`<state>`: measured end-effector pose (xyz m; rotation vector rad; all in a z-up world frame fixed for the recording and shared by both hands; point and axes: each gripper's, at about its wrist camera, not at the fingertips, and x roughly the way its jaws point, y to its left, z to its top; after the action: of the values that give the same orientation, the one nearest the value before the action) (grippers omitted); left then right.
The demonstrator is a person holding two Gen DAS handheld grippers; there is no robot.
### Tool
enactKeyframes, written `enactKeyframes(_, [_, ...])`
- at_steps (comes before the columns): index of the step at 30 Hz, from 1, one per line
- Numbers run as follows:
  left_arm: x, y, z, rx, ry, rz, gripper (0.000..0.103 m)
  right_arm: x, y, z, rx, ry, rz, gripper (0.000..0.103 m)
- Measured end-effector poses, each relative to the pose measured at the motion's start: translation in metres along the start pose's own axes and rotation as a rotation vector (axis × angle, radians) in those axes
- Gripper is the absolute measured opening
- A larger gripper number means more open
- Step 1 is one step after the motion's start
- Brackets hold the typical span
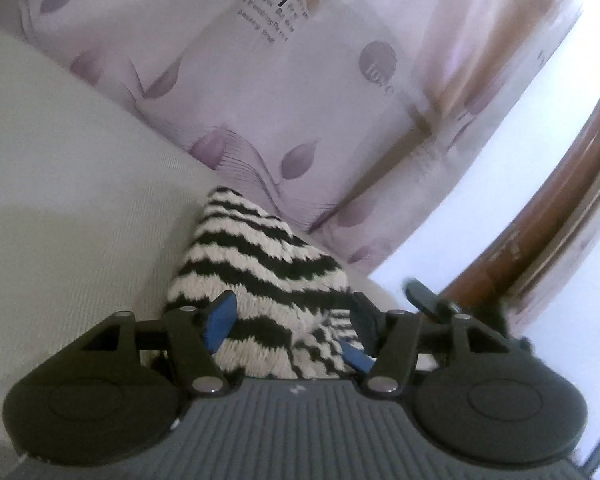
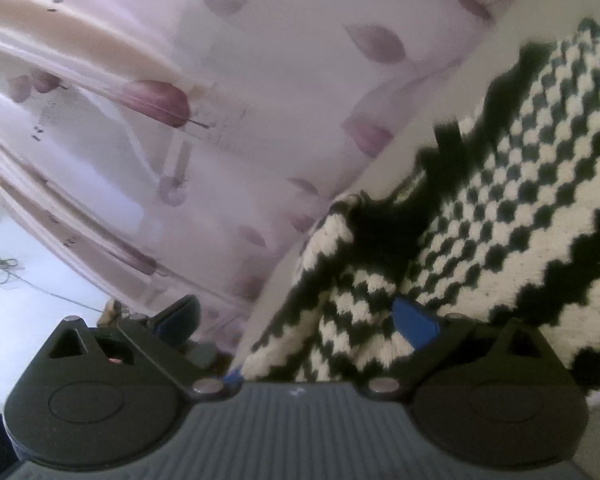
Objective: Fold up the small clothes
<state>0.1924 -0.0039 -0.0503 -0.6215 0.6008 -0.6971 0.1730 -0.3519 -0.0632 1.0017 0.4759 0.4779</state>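
Left gripper [image 1: 290, 326]: fingers spread, straddling black-and-white zigzag knit garment [image 1: 256, 272] at 12 o'clock.
Right gripper [image 2: 300, 320]: spread wide; knit bunched between.
Behind: leaf-print lilac curtain [image 1: 300, 100], cream cushion [image 1: 60, 200].

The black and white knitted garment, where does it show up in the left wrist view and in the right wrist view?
Left wrist view: the knitted garment sits bottom centre, between the fingers of the left tool.
Right wrist view: the garment fills the right side, reaching down between the fingers of the right tool.
Shared landmark: the leaf-print curtain.
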Motion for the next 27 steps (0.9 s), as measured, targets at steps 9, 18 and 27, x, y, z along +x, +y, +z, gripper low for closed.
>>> enactKeyframes(9, [0.015,-0.006,-0.032,0.066,0.011,-0.113,0.074,0.035,0.024,0.01,-0.047,0.051,0.024,0.103])
enactKeyframes(18, [0.021,-0.008,-0.045,0.124,0.0,-0.126,0.079,0.067,0.038,0.015,-0.201,0.164,-0.132,0.064])
enactKeyframes(27, [-0.015,0.002,-0.038,0.022,-0.103,-0.093,0.093,0.062,0.056,0.011,-0.386,0.109,-0.261,0.023])
